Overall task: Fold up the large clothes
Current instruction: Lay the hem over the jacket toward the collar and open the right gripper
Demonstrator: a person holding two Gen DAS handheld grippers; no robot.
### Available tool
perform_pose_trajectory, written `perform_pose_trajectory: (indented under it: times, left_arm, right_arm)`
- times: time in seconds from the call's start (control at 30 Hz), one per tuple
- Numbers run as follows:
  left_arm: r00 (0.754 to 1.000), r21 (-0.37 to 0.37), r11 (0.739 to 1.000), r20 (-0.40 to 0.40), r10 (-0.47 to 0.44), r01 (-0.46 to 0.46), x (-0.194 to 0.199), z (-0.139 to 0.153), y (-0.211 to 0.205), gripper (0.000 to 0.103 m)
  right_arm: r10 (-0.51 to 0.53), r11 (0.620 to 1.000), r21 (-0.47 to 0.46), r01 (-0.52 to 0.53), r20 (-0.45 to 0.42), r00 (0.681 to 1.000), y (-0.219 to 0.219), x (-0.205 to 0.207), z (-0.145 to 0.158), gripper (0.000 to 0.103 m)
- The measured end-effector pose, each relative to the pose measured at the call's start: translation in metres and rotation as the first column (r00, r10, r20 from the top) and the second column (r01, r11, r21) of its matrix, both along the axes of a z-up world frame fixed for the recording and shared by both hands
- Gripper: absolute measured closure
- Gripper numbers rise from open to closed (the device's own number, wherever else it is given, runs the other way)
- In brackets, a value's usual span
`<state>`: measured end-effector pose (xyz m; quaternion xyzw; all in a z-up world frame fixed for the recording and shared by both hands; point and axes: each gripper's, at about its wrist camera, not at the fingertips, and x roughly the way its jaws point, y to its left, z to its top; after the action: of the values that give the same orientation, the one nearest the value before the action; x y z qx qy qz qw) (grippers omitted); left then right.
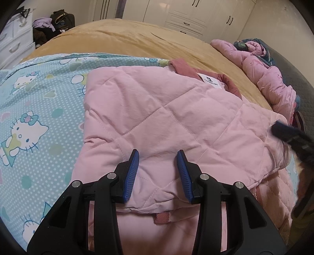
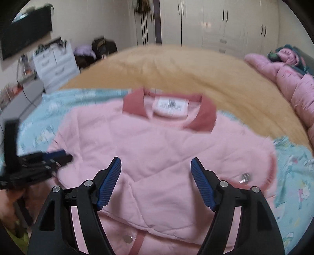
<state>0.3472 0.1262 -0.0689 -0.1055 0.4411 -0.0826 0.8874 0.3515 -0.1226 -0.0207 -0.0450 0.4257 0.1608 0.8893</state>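
A pink quilted jacket (image 1: 157, 109) lies folded on the bed, its darker pink collar (image 2: 204, 117) and white label (image 2: 170, 106) at the far side. My left gripper (image 1: 158, 155) hangs over the near folded edge. Its blue pads are apart and the fabric lies flat beneath them, not pinched. My right gripper (image 2: 156, 162) stands wide open above the jacket's middle with nothing between its fingers. In the left wrist view the right gripper (image 1: 282, 132) shows as a dark blur at the jacket's right edge. The left gripper (image 2: 58, 156) appears at the left in the right wrist view.
The jacket rests on a light blue cartoon-cat sheet (image 1: 39, 117) over a tan blanket (image 1: 137, 39). A bunched pink quilt (image 1: 270, 78) lies along the right side of the bed. A white dresser (image 1: 13, 45), a pile of bags and clothes (image 1: 53, 25) and wardrobes (image 1: 186, 17) stand beyond.
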Motion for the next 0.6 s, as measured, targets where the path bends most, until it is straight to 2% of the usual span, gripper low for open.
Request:
perform_pose_trajectory:
  times: [0.07,0.17,0.33,0.6]
  left_arm:
    - [1.0,-0.003,1.0,0.0,0.0,0.0,0.0,0.0,0.0,0.07]
    - [1.0,0.005,1.0,0.0,-0.004,0.004,0.0,-0.001,0.0,0.07]
    - [1.0,0.016,1.0,-0.003,-0.006,0.007,0.0,-0.001,-0.002,0.07]
    - [1.0,0.021,1.0,-0.003,-0.006,0.007,-0.001,-0.001,-0.004,0.07]
  right_arm:
    - [-0.011,1.0,-0.005,0.011,-0.057,0.998,0.002,0.01,-0.019,0.027]
    - [-0.018,1.0,-0.01,0.017,-0.095,0.995,0.006,0.017,-0.037,0.023]
    - [-0.011,0.998,-0.069,0.007,-0.068,0.998,0.015,0.017,-0.047,0.021]
    - [-0.019,1.0,-0.018,0.019,-0.048,0.999,0.009,0.016,-0.051,0.02]
